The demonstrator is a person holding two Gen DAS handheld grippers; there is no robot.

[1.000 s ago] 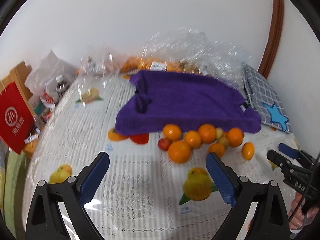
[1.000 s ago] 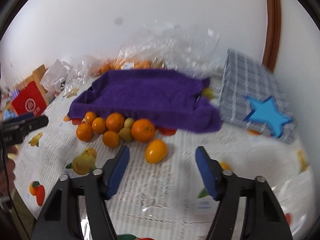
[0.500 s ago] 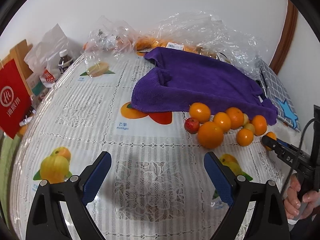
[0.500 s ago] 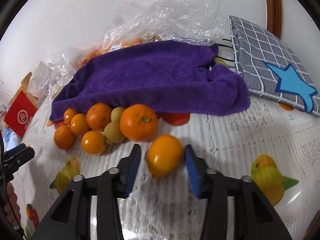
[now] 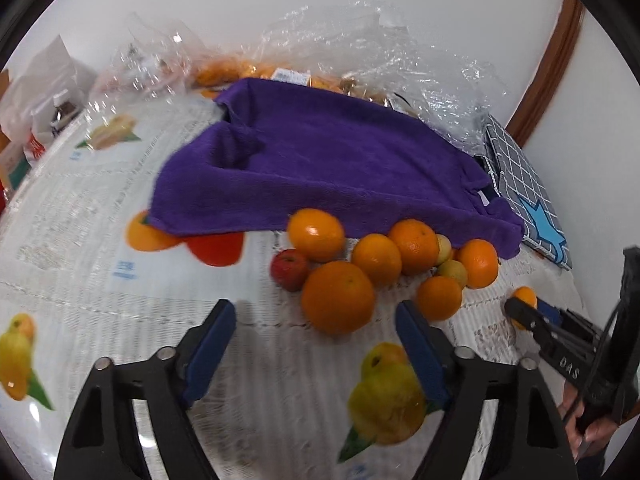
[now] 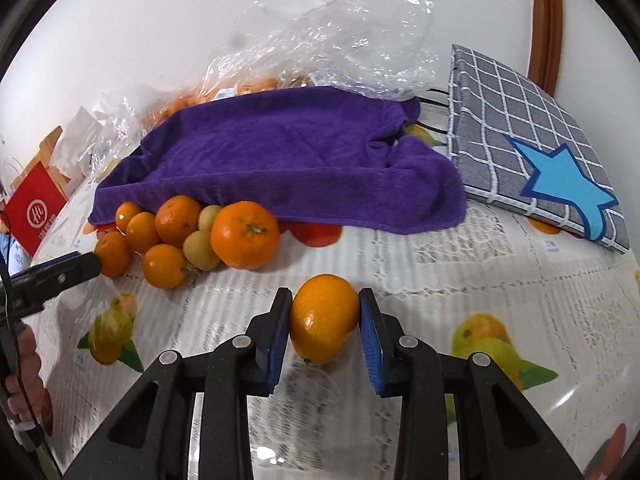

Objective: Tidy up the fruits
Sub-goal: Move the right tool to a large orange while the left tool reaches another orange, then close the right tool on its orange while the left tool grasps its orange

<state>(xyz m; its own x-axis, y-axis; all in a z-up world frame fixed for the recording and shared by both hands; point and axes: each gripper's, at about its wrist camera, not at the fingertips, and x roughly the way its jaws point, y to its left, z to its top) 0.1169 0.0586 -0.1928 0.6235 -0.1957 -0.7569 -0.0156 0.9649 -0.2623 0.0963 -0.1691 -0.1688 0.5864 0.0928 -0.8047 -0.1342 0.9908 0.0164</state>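
While left gripper (image 5: 316,336) gapes — right gripper (image 6: 324,320) pinches an orange (image 6: 323,322).

A lone orange (image 6: 324,318), smooth and oval, sits pinched between the blue pads (image 6: 276,340) of the right gripper (image 6: 324,332), just over the tablecloth (image 6: 460,280) and apart from the rest. The pile (image 5: 384,264) lies on the cloth against the front edge of the purple towel (image 5: 340,168): several oranges of mixed size, the biggest (image 5: 338,297) nearest the left wrist camera, touching one another. A small red apple (image 5: 290,270) rests at the pile's left end, and two pale yellow-green fruits (image 6: 202,250) are tucked among the oranges.
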